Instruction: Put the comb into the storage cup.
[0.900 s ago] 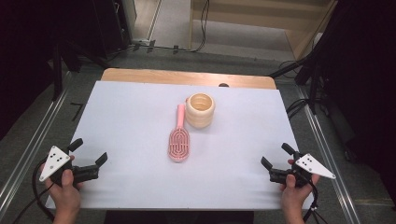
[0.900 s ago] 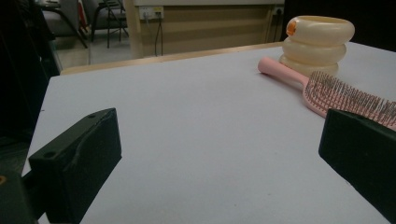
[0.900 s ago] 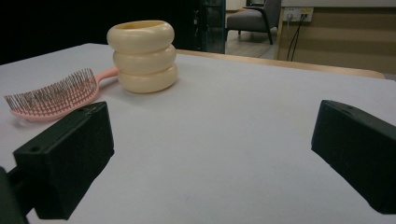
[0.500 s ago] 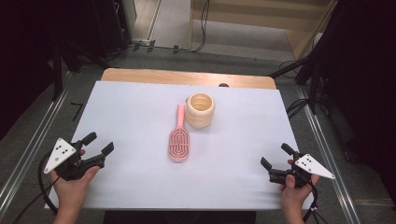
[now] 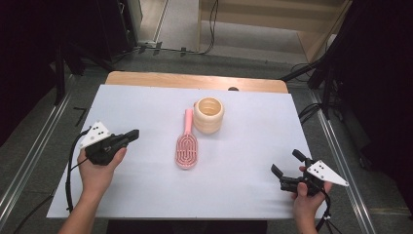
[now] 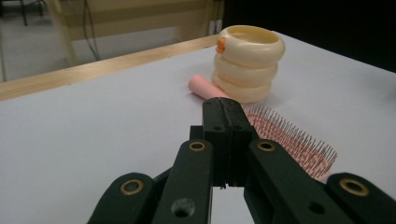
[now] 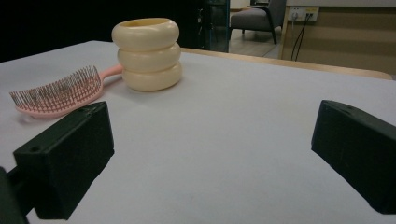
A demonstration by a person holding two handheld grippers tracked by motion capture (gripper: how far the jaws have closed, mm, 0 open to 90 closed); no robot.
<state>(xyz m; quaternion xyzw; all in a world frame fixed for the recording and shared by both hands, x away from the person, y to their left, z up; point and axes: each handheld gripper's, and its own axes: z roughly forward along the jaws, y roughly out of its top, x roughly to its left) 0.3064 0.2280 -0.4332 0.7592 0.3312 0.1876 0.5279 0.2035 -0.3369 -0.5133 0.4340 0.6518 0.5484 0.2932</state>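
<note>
Near the left, left gripper (image 5: pixel 130 135) with jaws pressed together, empty, hiding part of the pink brush (image 6: pixel 299 140); at right, right gripper (image 5: pixel 287 165) wide open, empty.

Left gripper (image 5: pixel 130 135) up off desk at my left side, fingers (image 6: pixel 229 135) pressed together, nothing between them, pointing right and slightly forward. Left hand (image 5: pixel 100 161) wrapped around its body, forearm coming in from bottom edge. Right gripper (image 5: pixel 287 163) low at near right, fingers (image 7: pixel 65 158) spread wide apart, aimed left. Right hand (image 5: pixel 307 195) grips from behind.
</note>
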